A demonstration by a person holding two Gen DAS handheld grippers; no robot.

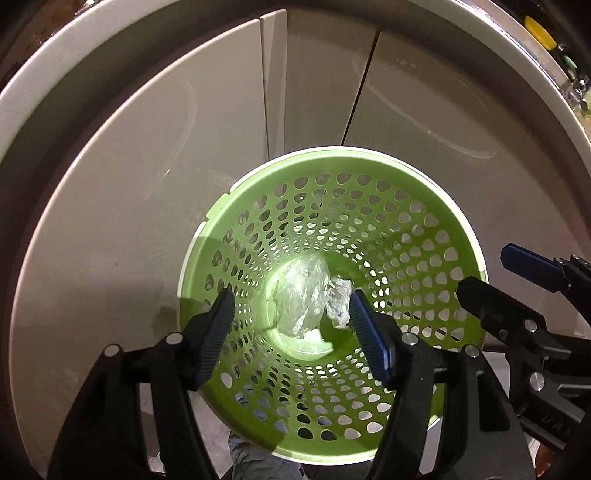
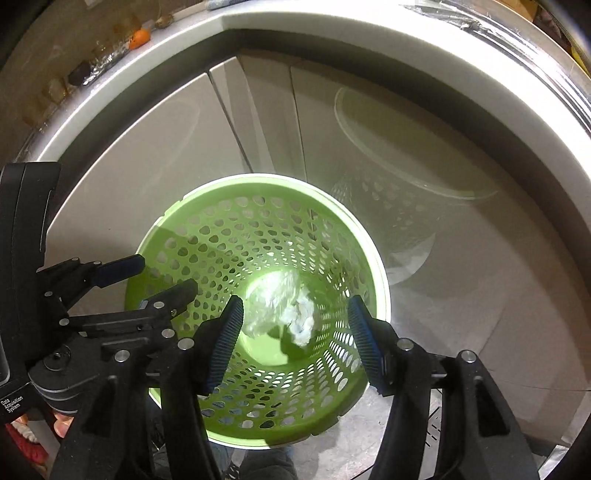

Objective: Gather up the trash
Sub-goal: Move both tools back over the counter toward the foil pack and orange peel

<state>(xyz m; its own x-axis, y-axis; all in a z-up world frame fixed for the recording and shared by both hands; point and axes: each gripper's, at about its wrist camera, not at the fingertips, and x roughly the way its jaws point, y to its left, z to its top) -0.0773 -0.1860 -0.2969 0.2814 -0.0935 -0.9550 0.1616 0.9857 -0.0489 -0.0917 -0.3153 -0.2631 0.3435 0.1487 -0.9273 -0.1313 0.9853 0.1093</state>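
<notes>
A green perforated waste basket (image 1: 413, 229) stands on the floor in front of grey cabinet doors; it also shows in the right wrist view (image 2: 229, 229). At its bottom lie a crumpled clear plastic bag (image 1: 301, 295) (image 2: 264, 304) and a crumpled white paper wad (image 1: 339, 302) (image 2: 301, 319). My left gripper (image 1: 291, 317) is open and empty above the basket mouth. My right gripper (image 2: 295, 321) is open and empty above the basket too. Each gripper shows in the other's view: the right one (image 1: 495, 273) and the left one (image 2: 155, 277).
Grey cabinet doors (image 1: 184, 147) stand behind the basket under a white countertop edge (image 2: 332, 33). An orange fruit (image 2: 139, 38) and other small items sit on the counter at the left. A yellow object (image 1: 539, 31) lies on the counter at the far right.
</notes>
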